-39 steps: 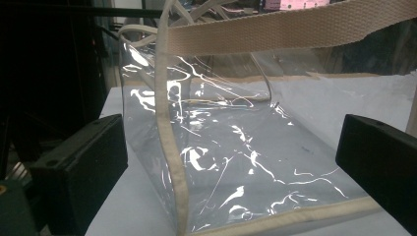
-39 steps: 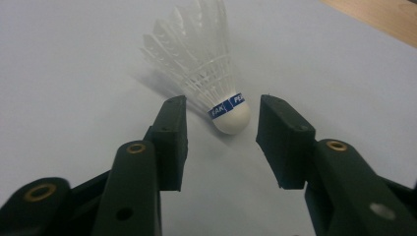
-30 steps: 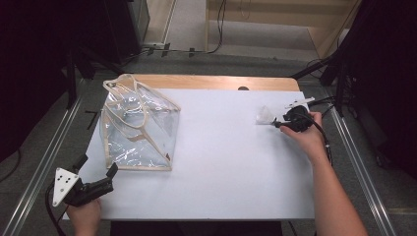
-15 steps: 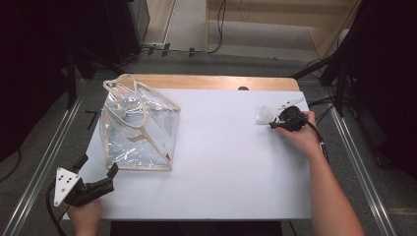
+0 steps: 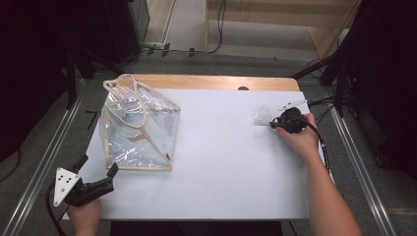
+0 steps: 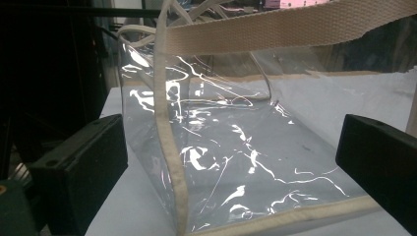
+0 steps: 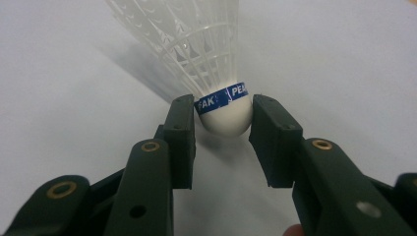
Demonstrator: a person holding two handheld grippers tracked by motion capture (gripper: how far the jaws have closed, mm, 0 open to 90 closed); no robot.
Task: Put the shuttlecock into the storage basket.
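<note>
A white plastic shuttlecock (image 7: 196, 39) with a blue band round its cork lies on the white table (image 5: 221, 167) at the far right (image 5: 263, 114). My right gripper (image 7: 223, 128) is shut on its cork, one jaw pressing each side; in the high view it (image 5: 272, 124) reaches in from the right. A clear plastic tote bag (image 5: 137, 128) with beige webbing trim and handles stands at the left. My left gripper (image 5: 97, 165) is open near the table's front left corner. It points at the bag (image 6: 206, 98), whose near wall stands between the wide-apart jaws (image 6: 236, 142) but farther off.
The wooden table edge (image 5: 221, 81) runs along the back. Metal rails (image 5: 44, 157) flank both sides. Cables (image 5: 324, 101) trail off the right edge behind my right hand.
My right hand has shifted slightly left and the jaws have come onto the shuttlecock's cork. The left gripper and the bag have not moved.
</note>
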